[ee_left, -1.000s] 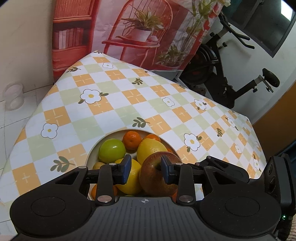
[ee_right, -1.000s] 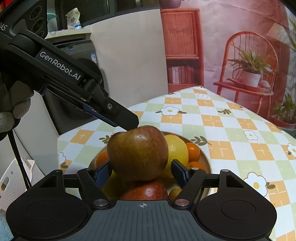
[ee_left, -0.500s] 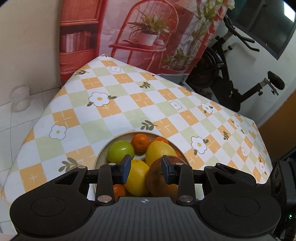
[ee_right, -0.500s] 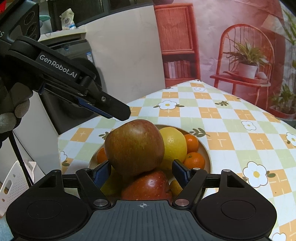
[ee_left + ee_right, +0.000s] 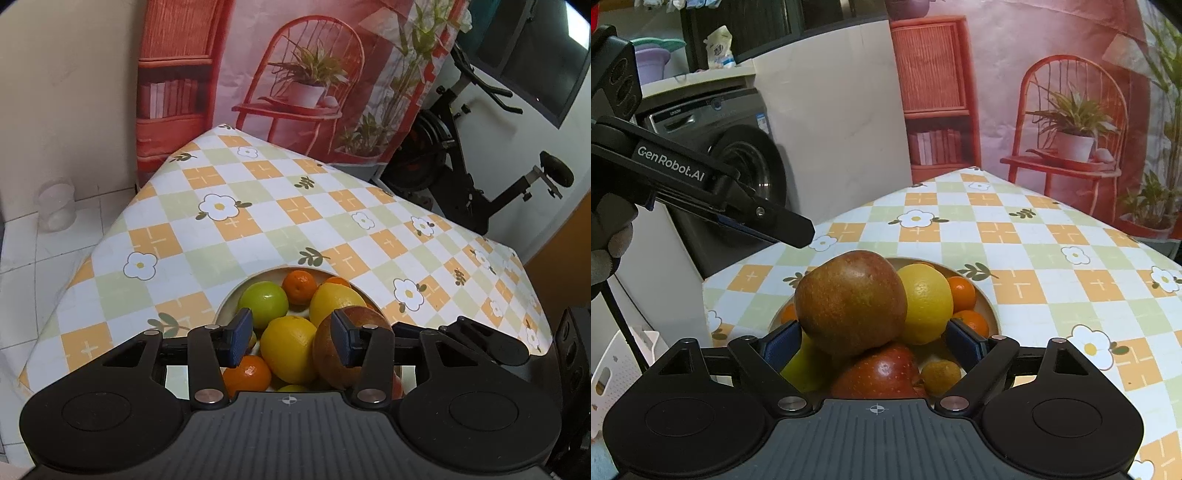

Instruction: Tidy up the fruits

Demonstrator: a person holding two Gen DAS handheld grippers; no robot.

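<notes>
A pale bowl (image 5: 229,299) (image 5: 991,306) on the checked tablecloth holds a pile of fruit: a green apple (image 5: 263,303), lemons (image 5: 288,349), tangerines (image 5: 300,287) and a red apple (image 5: 882,373). A big russet apple (image 5: 851,301) (image 5: 328,350) rests on top of the pile. My right gripper (image 5: 873,345) straddles it with jaws opening, its pads clear of the skin. My left gripper (image 5: 290,341) hovers over the bowl, jaws opening, a lemon below the gap and nothing gripped. In the right wrist view it (image 5: 798,232) hangs up and to the left of the russet apple.
The table's near-left corner (image 5: 709,284) drops off beside a washing machine (image 5: 738,155) and a white perforated basket (image 5: 617,365). An exercise bike (image 5: 480,166) stands past the far right edge. Bare checked cloth (image 5: 295,206) stretches beyond the bowl. A gloved hand (image 5: 605,240) holds the left gripper.
Both grippers' jaws have widened. The right pads came off the russet apple, which now sits on the pile. The left gripper's tip lifted off the apple's top.
</notes>
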